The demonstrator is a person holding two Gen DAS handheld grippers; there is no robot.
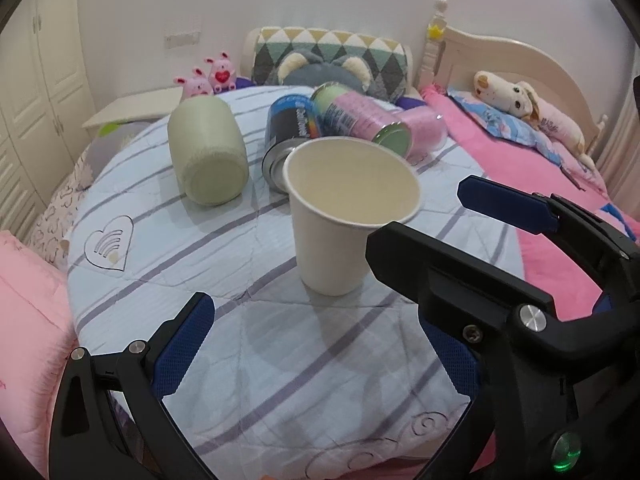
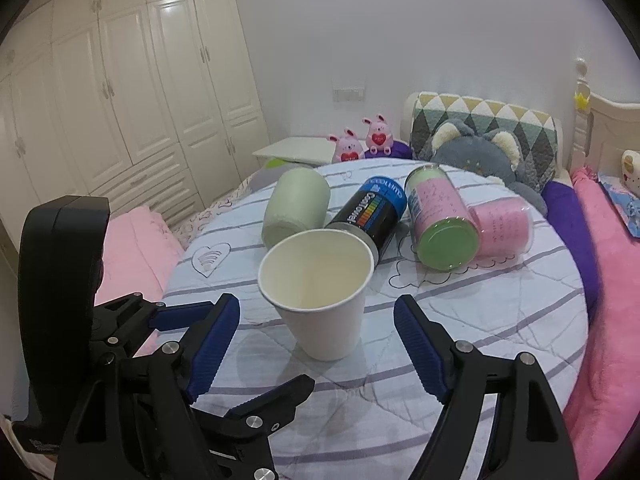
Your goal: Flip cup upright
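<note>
A white paper cup (image 1: pixel 332 216) stands upright, mouth up, on the round table covered with a striped blue-white cloth (image 1: pixel 248 380). It also shows in the right wrist view (image 2: pixel 320 296). My left gripper (image 1: pixel 320 356) is open and empty, just in front of the cup. My right gripper (image 2: pixel 316 340) is open and empty, its blue fingertips on either side of the cup's lower half without touching. The right gripper also shows in the left wrist view (image 1: pixel 440 228), close beside the cup's rim. The left gripper appears at the left of the right wrist view (image 2: pixel 176 316).
Behind the cup lie a pale green cylinder (image 2: pixel 296 208), a black-and-blue can (image 2: pixel 368 212), a pink can with a green lid (image 2: pixel 440 224) and a pink cylinder (image 2: pixel 504 224). Plush toys and pillows (image 2: pixel 480 152) sit beyond; pink bedding (image 2: pixel 612 300) lies on the right.
</note>
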